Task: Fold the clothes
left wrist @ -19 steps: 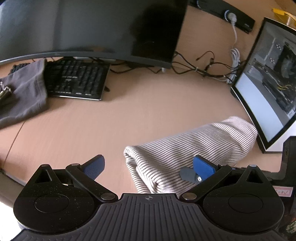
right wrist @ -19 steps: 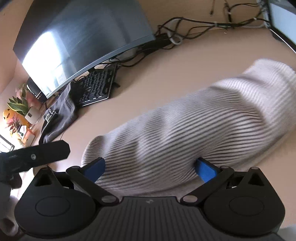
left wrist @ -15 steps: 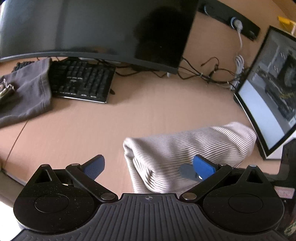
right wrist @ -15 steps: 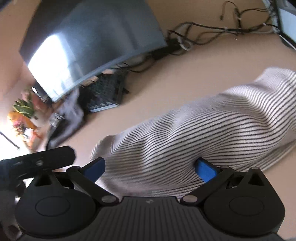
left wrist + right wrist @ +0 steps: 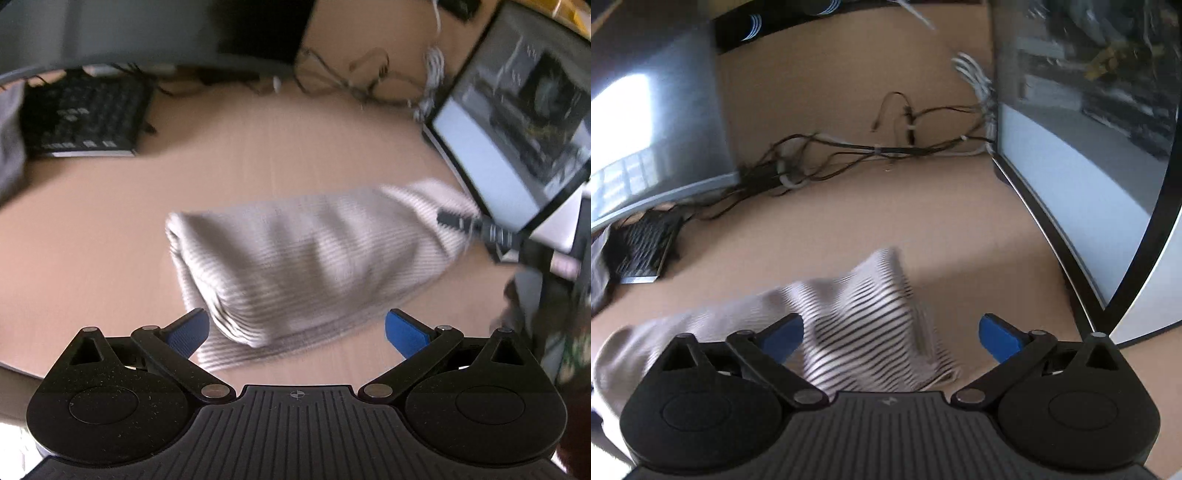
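A tan desk (image 5: 295, 158) set among computer screens carries the work. On it lies a folded, striped garment (image 5: 306, 269), bundled into a thick roll that runs from the near left toward the far right, its far end close to the foot of the lit monitor (image 5: 509, 122); both views are smeared by motion blur.

The left gripper (image 5: 297, 328) points down at the near edge of the roll with its jaws spread as wide as they go. Its blue pads (image 5: 186, 332) stand on either side of the cloth's near corner and grip nothing; whether the left pad brushes the fabric I cannot tell.

The right gripper (image 5: 891, 334) sits over the garment (image 5: 864, 332) too, jaws wide apart, the striped cloth bunched between them but not clamped. A dark finger of that tool reaches over the roll's far end in the left view.

Farther out, a black keyboard (image 5: 81, 118) lies at the far left beneath a dark curved monitor (image 5: 147, 33), a grey cloth (image 5: 9, 140) beside it, and tangled cables (image 5: 871, 151) run along the back.
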`<action>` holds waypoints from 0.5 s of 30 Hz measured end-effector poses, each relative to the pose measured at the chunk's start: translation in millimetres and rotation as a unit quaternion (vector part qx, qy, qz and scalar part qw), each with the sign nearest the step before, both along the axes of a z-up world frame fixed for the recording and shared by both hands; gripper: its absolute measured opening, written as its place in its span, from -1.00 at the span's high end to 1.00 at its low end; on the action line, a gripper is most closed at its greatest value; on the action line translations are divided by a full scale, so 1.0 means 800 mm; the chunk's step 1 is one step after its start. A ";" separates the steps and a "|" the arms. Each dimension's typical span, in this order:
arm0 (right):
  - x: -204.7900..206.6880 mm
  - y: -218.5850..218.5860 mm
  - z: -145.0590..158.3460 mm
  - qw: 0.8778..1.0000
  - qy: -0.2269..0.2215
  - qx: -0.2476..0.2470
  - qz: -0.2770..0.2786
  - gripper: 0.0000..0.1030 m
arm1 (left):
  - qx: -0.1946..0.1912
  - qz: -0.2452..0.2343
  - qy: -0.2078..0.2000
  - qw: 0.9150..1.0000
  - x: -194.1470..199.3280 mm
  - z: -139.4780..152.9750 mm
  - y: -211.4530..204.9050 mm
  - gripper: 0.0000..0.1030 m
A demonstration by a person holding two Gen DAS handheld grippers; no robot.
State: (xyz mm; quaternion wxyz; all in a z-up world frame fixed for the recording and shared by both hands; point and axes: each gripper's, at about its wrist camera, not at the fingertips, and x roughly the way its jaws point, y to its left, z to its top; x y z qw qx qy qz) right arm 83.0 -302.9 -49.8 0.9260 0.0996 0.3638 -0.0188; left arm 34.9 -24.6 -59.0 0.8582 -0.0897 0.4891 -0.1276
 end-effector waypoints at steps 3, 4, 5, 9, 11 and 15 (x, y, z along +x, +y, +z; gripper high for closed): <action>0.006 -0.008 -0.017 0.998 0.012 0.063 0.016 -0.04 | 0.012 0.003 0.016 1.000 0.011 -0.013 -0.010 -1.00; 0.007 -0.006 -0.021 0.997 0.013 0.068 0.023 -0.02 | 0.016 0.004 0.017 1.000 0.013 -0.015 -0.010 -1.00; 0.005 0.000 -0.024 0.998 0.012 0.060 0.032 -0.01 | 0.019 0.005 0.017 1.000 0.016 -0.015 -0.010 -1.00; -0.019 0.018 -0.027 0.998 0.007 0.033 0.061 0.02 | 0.037 0.012 0.022 0.999 0.035 -0.015 -0.004 -1.00; -0.027 0.020 -0.030 0.997 0.005 0.029 0.068 0.02 | 0.043 0.018 0.023 0.999 0.040 -0.018 0.000 -1.00; -0.045 0.017 -0.035 0.997 -0.001 0.025 0.078 0.02 | 0.049 0.024 0.022 0.998 0.040 -0.017 0.000 -1.00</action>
